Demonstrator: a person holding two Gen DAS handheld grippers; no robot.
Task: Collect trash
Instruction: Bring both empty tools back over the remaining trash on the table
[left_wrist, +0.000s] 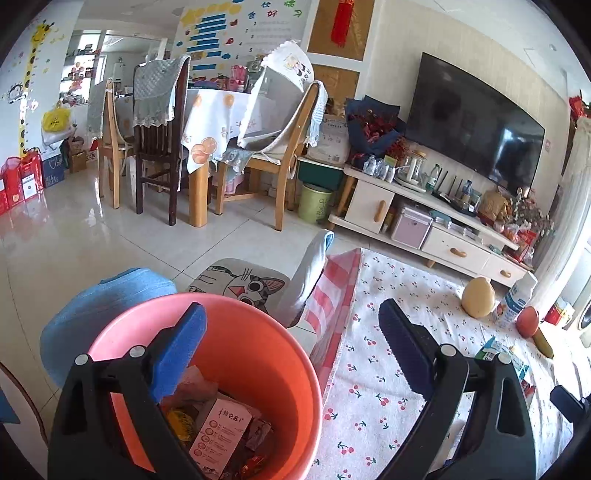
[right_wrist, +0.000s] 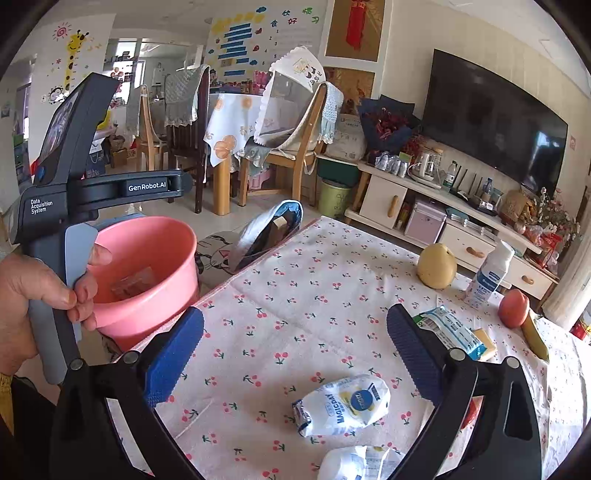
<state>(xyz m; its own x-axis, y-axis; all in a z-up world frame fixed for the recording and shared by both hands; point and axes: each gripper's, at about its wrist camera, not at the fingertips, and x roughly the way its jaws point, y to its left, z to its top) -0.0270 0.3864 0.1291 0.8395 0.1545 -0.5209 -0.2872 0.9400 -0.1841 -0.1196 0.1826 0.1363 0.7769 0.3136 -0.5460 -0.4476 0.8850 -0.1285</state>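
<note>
Off the left edge of the surface (right_wrist: 295, 295) stands the pink bucket (right_wrist: 147, 258), already holding a flat printed card and crumpled wrappers. The left gripper (left_wrist: 291, 332) hangs over its rim with its blue pads spread wide and nothing between them; in the right wrist view a hand (right_wrist: 33, 295) holds its handle beside the bucket.

Over the cherry-print cloth, toward the near edge, the right gripper (right_wrist: 295, 332) also has its pads wide apart and empty. Just below it lies a white snack wrapper (right_wrist: 343, 404), puffed and creased, its long axis running from lower left to upper right, the crimped end pointing lower left. It looks light, soft and somewhat slick, so I judge a pinch across the narrow middle or on the flat crimped end would hold best. A second white wrapper (right_wrist: 358, 465) lies at the very near edge, partly cut off.

Farther right, toward the far right corner, an opened blue-and-white packet (right_wrist: 450, 328) lies slanting from upper left to lower right, a yellow piece just beside it. Beyond stand a pear (right_wrist: 436, 266), a white bottle (right_wrist: 487, 277), a peach (right_wrist: 513, 302) and a banana (right_wrist: 533, 336), which are probably not trash.
</note>
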